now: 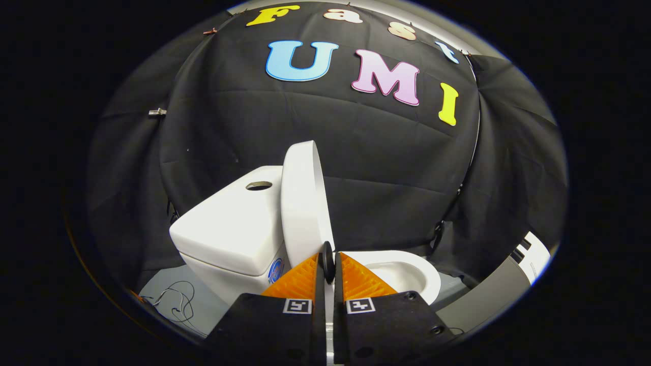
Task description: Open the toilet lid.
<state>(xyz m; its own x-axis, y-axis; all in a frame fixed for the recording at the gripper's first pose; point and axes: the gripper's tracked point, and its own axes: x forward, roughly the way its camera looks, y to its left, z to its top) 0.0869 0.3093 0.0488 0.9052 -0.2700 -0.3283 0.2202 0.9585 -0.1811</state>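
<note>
The lid [303,203] stands raised, near upright, against the tank [234,229], leaving the bowl [407,272] exposed. The gripper [328,267] has its fingers nearly pressed together, just below the lid's lower edge; whether they pinch it cannot be told. Opening appears essentially done; release remains.

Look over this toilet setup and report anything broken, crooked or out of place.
Little stands out. The toilet lid stands raised against the tank, bowl exposed, no damage or spill seen. The gripper is closed, its fingers nearly touching, a small dark piece between their tips. Loose wires lie on the floor beside the tank.
</note>
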